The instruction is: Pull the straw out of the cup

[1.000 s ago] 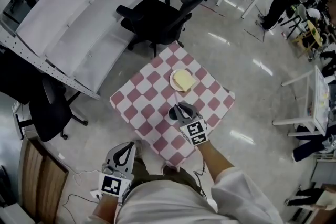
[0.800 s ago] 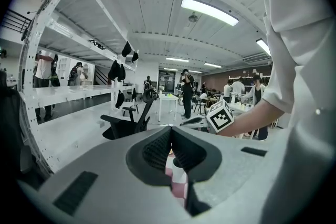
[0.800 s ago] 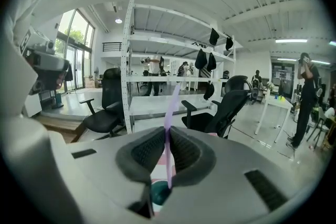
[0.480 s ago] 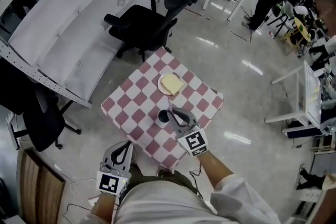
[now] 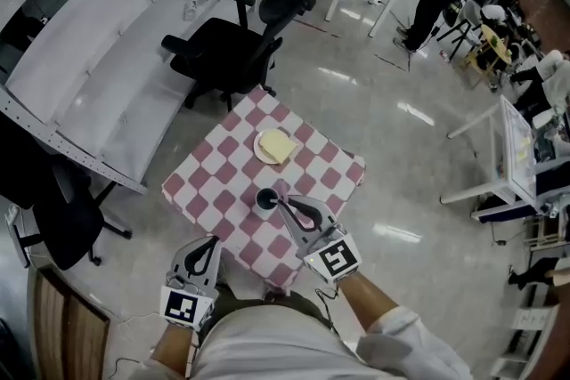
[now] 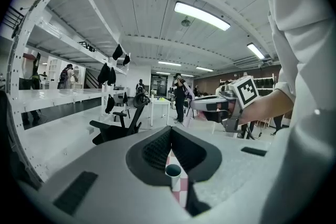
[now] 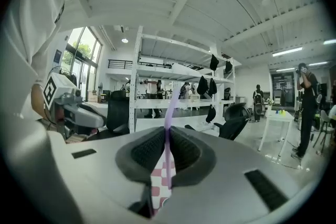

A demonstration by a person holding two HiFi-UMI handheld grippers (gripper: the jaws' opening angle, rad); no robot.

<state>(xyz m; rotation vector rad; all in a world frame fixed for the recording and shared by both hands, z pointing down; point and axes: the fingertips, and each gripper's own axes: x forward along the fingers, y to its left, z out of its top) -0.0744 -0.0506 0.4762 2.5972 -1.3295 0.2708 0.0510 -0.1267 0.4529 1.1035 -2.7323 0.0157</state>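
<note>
1. The right gripper [image 5: 283,204] reaches out from the person's body over the checked bench [image 5: 207,181]. Its tip sits just beside the cup [image 5: 264,199], on the side nearest the person. It points close to level, and its marker cube faces up towards the head view.
2. The right gripper's fingers [image 7: 152,150] are pressed together on the straw [image 7: 169,113], pinching it partway along its length.
3. The straw is pale purple, thin and nearly upright. Its upper part rises above the fingers, and its lower end hangs in front of the red-and-white checks.
4. The left gripper [image 5: 210,242] is held low and close to the person's body, off the bench's near edge and well apart from the cup. It points towards the cup.
5. The left gripper's fingers [image 6: 155,149] meet at their tips with nothing pinched between them. The cup [image 6: 172,174] shows beyond them, through the hollow below the tips.
6. The cup stands upright on the bench with a dark round mouth and a pale wall. A plate [image 5: 259,141] holding something yellow lies beyond it.
</note>
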